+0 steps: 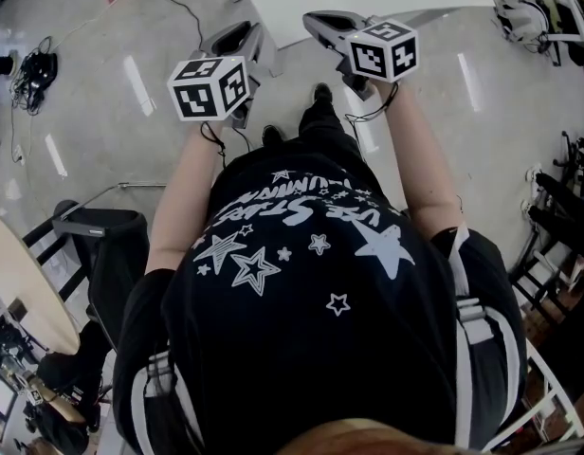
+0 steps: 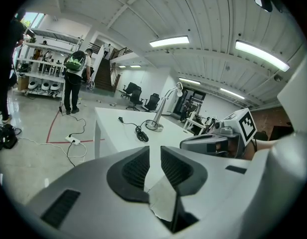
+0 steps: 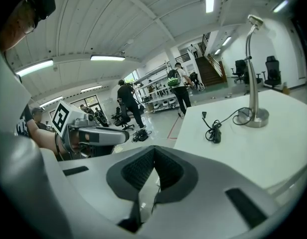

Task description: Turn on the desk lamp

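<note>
A silver desk lamp [image 2: 161, 109] with a bent neck stands on its round base far back on the white table [image 2: 113, 133]. It also appears in the right gripper view, lamp [image 3: 252, 68] on table [image 3: 253, 158]. Its black cord with an inline switch [image 3: 215, 132] lies coiled beside the base, and the same switch [image 2: 141, 133] shows in the left gripper view. My left gripper [image 2: 155, 156] is open with nothing between its pads. My right gripper [image 3: 153, 156] has its pad tips together on nothing. Both hover before the table's near edge, left gripper [image 1: 237, 41] and right gripper [image 1: 325, 22], well short of the lamp.
People stand by shelving [image 2: 46, 71] across the room. A power strip [image 2: 71, 139] and cables lie on the floor left of the table. Office chairs [image 2: 135, 94] stand behind the table. A black chair [image 1: 107, 245] and a round table [image 1: 17, 282] stand at my left.
</note>
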`<action>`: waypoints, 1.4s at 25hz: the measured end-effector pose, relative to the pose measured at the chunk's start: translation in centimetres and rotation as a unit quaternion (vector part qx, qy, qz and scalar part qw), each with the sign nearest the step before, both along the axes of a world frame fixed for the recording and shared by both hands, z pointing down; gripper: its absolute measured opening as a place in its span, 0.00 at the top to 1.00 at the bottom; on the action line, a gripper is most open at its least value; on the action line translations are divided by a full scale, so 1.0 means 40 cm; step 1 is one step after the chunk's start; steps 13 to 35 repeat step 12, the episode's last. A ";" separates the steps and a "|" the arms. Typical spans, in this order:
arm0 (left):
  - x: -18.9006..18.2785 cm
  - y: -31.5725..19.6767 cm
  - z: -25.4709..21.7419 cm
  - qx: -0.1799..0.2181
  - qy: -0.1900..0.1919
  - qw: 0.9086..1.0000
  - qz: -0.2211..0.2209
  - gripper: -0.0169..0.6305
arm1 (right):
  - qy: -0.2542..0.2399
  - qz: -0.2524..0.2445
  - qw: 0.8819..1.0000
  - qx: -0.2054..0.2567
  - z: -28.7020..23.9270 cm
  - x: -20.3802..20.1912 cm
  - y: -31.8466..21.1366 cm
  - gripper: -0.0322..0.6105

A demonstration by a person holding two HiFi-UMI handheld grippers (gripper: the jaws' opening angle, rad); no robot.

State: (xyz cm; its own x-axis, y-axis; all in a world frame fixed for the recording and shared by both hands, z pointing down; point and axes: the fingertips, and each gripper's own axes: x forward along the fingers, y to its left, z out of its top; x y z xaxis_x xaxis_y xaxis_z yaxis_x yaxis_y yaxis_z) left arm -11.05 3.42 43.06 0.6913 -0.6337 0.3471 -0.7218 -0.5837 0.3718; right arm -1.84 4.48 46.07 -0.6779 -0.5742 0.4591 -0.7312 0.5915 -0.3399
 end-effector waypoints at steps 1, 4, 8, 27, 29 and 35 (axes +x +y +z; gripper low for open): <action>-0.002 0.005 0.000 0.000 0.000 1.000 0.000 0.85 | 0.001 0.000 1.000 0.001 0.000 -0.002 0.004 0.95; -0.006 0.015 0.001 -0.001 0.001 1.000 -0.001 0.85 | 0.004 0.000 1.000 0.003 -0.002 -0.003 0.013 0.95; 0.011 0.012 0.004 -0.003 0.001 1.000 -0.003 0.85 | 0.008 0.001 1.000 0.005 0.001 0.015 0.010 0.95; 0.025 0.004 0.009 -0.006 0.002 1.000 -0.005 0.85 | 0.010 0.003 1.000 0.003 0.011 0.031 0.006 0.95; 0.025 0.004 0.009 -0.006 0.002 1.000 -0.005 0.85 | 0.010 0.003 1.000 0.003 0.011 0.031 0.006 0.95; 0.025 0.004 0.009 -0.006 0.002 1.000 -0.005 0.85 | 0.010 0.003 1.000 0.003 0.011 0.031 0.006 0.95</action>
